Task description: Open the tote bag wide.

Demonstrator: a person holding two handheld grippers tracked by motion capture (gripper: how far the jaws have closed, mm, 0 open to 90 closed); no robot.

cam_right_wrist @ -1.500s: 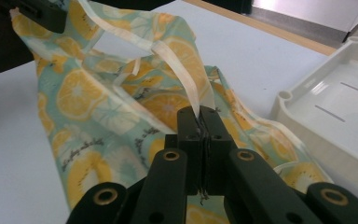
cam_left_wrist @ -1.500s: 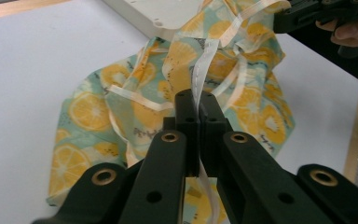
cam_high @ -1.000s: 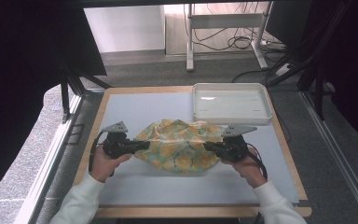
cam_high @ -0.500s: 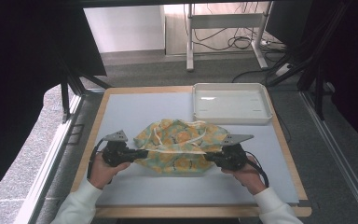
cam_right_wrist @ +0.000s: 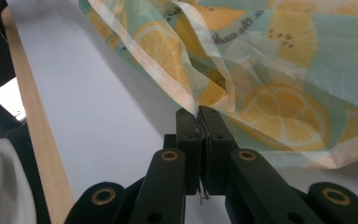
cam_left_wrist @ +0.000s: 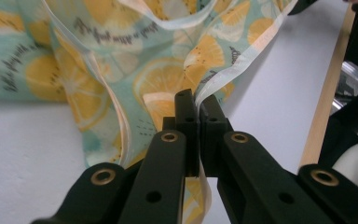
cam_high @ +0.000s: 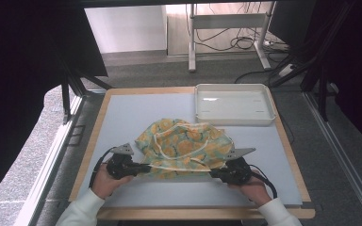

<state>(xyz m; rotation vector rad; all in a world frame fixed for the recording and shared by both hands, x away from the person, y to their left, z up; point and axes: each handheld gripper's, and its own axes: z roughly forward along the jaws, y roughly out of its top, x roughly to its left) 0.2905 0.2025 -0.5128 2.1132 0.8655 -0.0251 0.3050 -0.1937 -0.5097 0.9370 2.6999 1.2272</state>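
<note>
A crumpled cloth (cam_high: 185, 147) printed with yellow lemon slices on pale green lies in the middle of the table, its near edge stretched between both hands. My left gripper (cam_high: 143, 168) pinches the cloth's near left corner, and the left gripper view has the cloth (cam_left_wrist: 121, 60) clamped between the shut jaws (cam_left_wrist: 196, 99). My right gripper (cam_high: 216, 172) grips the near right corner. In the right gripper view a hem of the cloth (cam_right_wrist: 261, 70) runs into the shut jaws (cam_right_wrist: 197, 113).
A white tray (cam_high: 234, 104) stands at the back right of the table. The grey table mat (cam_high: 122, 117) has a wooden border (cam_high: 202, 213) along the near edge. A metal stand with cables (cam_high: 226, 28) is on the floor beyond.
Both grippers have drawn back toward the near edge and apart, pulling the cloth's near edge taut and spreading it wider.
</note>
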